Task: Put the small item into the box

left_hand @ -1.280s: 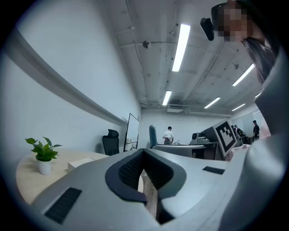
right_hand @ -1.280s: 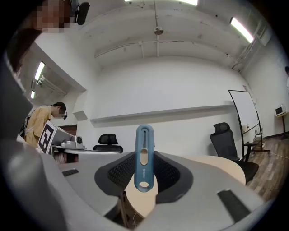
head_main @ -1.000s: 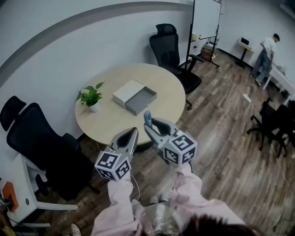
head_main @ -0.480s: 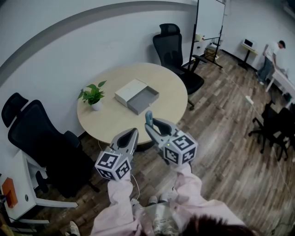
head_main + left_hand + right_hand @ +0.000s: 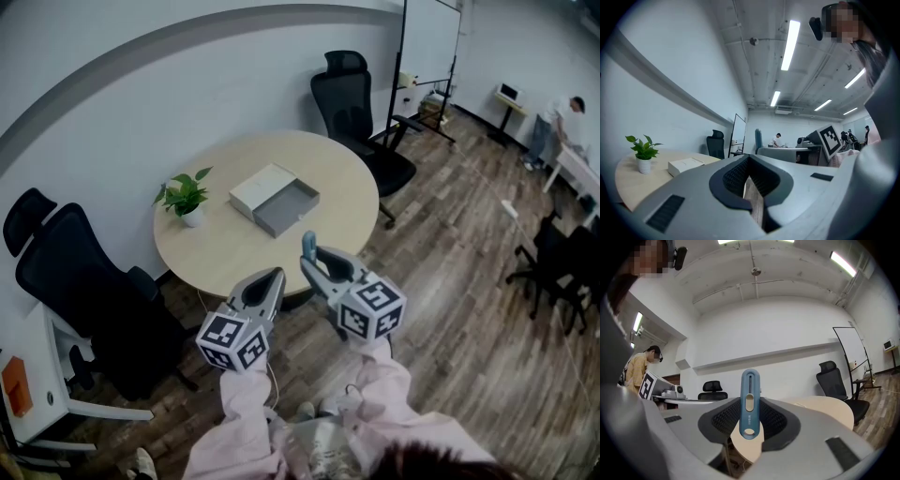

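In the head view a box point(image 5: 275, 199) lies on the round wooden table point(image 5: 225, 244), its white lid beside the open grey tray. My right gripper point(image 5: 310, 255) hovers short of the table's near edge, shut on a small blue slider-type item point(image 5: 308, 243) that sticks up past the jaws. In the right gripper view the same blue item point(image 5: 750, 394) stands upright between the pads of the right gripper point(image 5: 750, 414). My left gripper point(image 5: 270, 279) hangs just to its left, shut and holding nothing. The left gripper view shows that left gripper point(image 5: 750, 165) with its jaws together and the box point(image 5: 686, 164) far off.
A potted plant point(image 5: 185, 199) stands on the table left of the box. Black office chairs stand behind the table point(image 5: 359, 112) and at the left point(image 5: 89, 291). A whiteboard stand point(image 5: 427, 56) and a person point(image 5: 553, 127) are at the back right. A white desk point(image 5: 37, 394) is at the lower left.
Both grippers keep nearly the same pose, drifting slightly right and down in the head view. The person at the back right has walked further away.
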The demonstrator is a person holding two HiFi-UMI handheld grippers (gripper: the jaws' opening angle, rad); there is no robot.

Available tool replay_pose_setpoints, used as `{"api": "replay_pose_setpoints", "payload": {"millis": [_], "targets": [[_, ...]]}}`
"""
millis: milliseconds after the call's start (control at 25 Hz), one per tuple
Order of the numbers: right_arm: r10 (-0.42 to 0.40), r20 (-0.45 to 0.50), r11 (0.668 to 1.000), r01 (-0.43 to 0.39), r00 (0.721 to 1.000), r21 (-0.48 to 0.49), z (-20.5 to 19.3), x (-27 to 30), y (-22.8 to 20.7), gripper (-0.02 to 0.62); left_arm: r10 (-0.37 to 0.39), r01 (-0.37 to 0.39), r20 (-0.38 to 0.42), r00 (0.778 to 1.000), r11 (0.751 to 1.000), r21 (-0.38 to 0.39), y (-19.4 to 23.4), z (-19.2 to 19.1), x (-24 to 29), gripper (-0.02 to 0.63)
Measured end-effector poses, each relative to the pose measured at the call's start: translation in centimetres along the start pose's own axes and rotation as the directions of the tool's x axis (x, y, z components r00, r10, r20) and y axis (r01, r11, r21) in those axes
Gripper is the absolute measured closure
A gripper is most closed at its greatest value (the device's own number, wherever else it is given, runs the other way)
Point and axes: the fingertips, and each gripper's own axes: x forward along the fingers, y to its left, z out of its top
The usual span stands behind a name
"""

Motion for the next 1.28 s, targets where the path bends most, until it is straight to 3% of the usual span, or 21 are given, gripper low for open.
{"api": "replay_pose_setpoints", "payload": {"millis": [400,1280], "targets": [[0.014,-0.026,1.000,-0.013,1.000,0.018,-1.3,1.1,-1.1,0.466,0.027,-0.028,-0.021,0.999,0.999,-0.033,0.8,-2.0,0.5,0.597],[-0.019,-0.083,0.998,0.024,0.996,0.053,-3.2,10.1,-6.5,0.466,-0.014,0.012,-0.040,0.999,0.998,-0.055,9.8,-2.2,6.9,0.597]]}}
